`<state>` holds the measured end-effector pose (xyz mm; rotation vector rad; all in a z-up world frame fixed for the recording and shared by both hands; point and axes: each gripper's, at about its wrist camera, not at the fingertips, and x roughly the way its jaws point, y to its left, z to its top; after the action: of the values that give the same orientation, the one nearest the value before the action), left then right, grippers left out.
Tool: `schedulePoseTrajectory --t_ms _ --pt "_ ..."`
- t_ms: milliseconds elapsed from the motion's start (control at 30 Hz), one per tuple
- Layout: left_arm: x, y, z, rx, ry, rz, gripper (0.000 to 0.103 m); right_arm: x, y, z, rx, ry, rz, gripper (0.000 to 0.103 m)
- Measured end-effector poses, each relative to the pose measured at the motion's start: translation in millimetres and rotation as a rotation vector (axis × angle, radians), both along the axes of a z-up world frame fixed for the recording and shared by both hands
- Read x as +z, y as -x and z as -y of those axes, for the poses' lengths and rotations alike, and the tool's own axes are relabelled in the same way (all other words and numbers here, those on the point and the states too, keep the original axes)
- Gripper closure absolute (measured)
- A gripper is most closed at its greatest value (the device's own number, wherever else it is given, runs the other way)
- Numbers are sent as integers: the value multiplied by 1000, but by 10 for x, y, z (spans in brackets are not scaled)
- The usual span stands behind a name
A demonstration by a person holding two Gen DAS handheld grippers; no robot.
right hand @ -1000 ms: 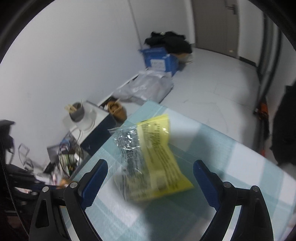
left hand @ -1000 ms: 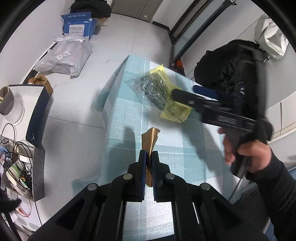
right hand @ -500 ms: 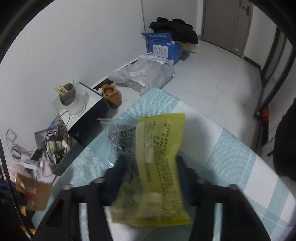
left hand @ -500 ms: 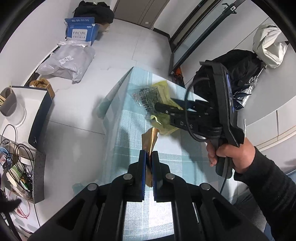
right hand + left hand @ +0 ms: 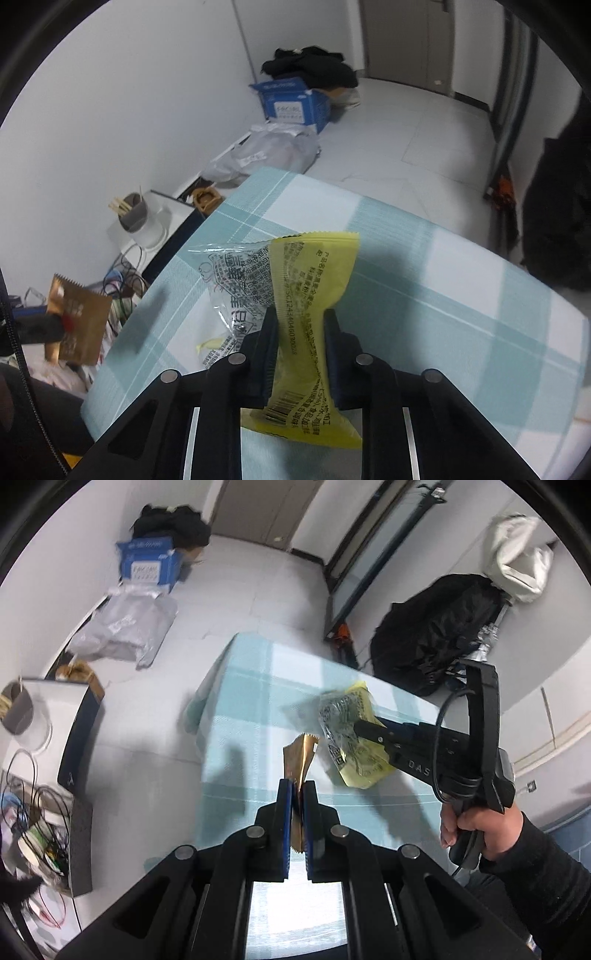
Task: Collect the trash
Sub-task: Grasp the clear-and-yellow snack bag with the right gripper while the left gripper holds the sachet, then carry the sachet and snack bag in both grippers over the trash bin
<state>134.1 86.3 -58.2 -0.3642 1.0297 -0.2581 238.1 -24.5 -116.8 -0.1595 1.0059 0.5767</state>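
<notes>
teal-checked tablecloth (image 5: 424,258) fills mid-frame, white floor behind. right gripper (image 5: 301,354) – jaws just closing, now pinching yellow snack wrapper (image 5: 314,280) at lower centre. left gripper (image 5: 296,812) clamped on brown wrapper (image 5: 301,753), centre of its view.

place: home room | signs: tiled floor (image 5: 258,590), checked tablecloth (image 5: 443,295), clothes pile (image 5: 310,66)

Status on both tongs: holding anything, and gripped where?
Left tongs: shut on the crinkled gold foil wrapper, pinched partway along its length. Right tongs, jaws just closing: shut on the yellow-and-clear plastic snack wrapper, at its bunched middle.
</notes>
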Motion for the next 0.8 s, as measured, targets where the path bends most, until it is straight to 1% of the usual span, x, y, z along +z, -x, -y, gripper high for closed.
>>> schedulePoseTrajectory --t_ms 200,267,333,433,567,633,800 --pt "220 51 198 -17 13 65 101 260 258 382 -70 -35 41 83" --pt "343 81 301 -21 2 104 102 380 367 571 -105 -71 54 84" --pt "432 101 405 -32 8 125 101 505 474 752 -137 -104 67 84" --pt "641 139 602 -55 34 165 102 775 679 1111 -199 -164 102 84" --pt "911 193 921 -94 42 226 102 1167 944 1505 -246 -220 174 84" --pt "1037 257 1115 -126 48 250 102 1397 1126 1729 -271 -248 223 84" --pt "1293 425 1592 -221 45 300 101 1839 1579 2257 -348 -305 327 84"
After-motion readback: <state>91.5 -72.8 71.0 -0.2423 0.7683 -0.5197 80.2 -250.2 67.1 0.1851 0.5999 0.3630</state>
